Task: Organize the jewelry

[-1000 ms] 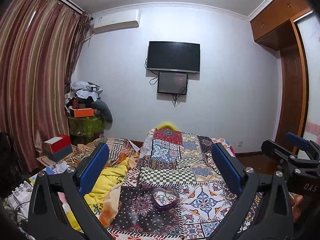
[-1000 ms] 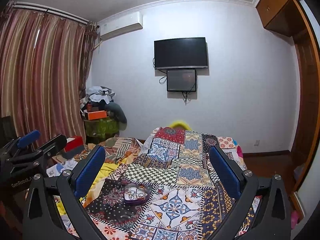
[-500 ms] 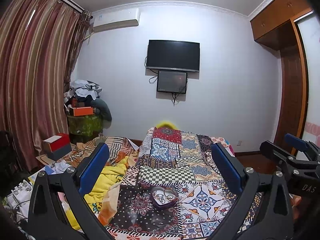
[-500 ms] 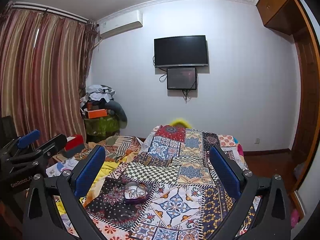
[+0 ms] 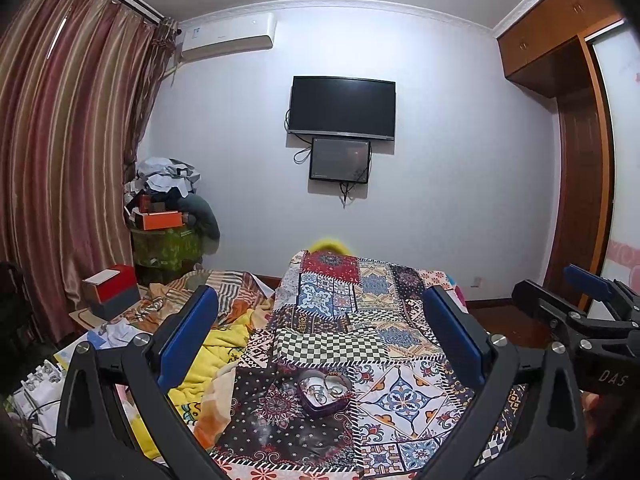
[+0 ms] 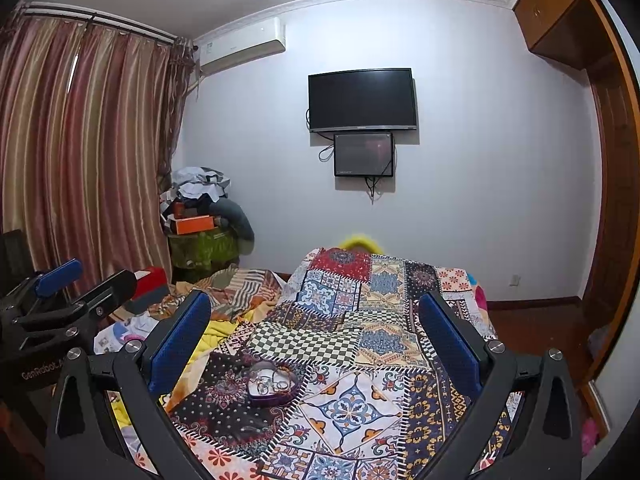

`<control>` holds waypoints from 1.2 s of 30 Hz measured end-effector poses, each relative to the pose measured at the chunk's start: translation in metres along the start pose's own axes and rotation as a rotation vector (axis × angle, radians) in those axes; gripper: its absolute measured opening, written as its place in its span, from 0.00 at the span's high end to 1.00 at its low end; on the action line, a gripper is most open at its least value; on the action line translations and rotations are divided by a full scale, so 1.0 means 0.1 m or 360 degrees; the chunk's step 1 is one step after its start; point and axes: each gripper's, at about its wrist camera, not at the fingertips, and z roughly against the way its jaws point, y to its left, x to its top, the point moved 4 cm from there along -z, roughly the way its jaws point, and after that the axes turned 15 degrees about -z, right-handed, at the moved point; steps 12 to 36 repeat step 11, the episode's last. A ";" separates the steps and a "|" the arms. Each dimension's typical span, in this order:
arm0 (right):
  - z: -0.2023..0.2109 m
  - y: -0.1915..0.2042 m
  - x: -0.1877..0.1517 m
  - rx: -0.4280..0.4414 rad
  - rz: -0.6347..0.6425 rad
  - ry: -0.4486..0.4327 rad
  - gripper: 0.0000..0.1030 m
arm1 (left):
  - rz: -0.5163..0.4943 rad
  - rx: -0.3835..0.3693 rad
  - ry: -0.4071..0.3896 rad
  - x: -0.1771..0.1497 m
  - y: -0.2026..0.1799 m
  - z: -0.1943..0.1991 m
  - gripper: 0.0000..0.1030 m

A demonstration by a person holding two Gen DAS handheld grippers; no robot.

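Now | heart-shaped purple box (image 5: 325,395), lidless, rings inside | both tools spread, empty

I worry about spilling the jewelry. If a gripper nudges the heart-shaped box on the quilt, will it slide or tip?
The heart-shaped box looks low and wide, so probably tip-resistant. The soft quilt likely makes it drag, not slide. It is open, so the pieces could jump.

The left gripper (image 5: 320,332) hangs above the bed with its blue-padded fingers (image 5: 188,334) spread wide apart and nothing between them. Below, a heart-shaped purple jewelry box (image 5: 325,393) sits open on the patchwork quilt (image 5: 360,312), with rings and small pieces inside. The right gripper (image 5: 588,300) shows at the right edge. A dark television (image 5: 342,107) hangs on the far wall.
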 end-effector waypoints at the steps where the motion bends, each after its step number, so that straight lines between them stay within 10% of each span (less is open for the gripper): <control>1: 0.00 0.00 -0.01 -0.0002 0.0002 0.0000 0.00 | 0.0000 -0.0005 0.0002 0.00 0.00 0.00 0.00; 36: -0.04 -0.01 -0.03 -0.0014 0.0003 0.0013 0.00 | 0.0003 -0.0014 0.0006 -0.02 0.00 -0.03 0.00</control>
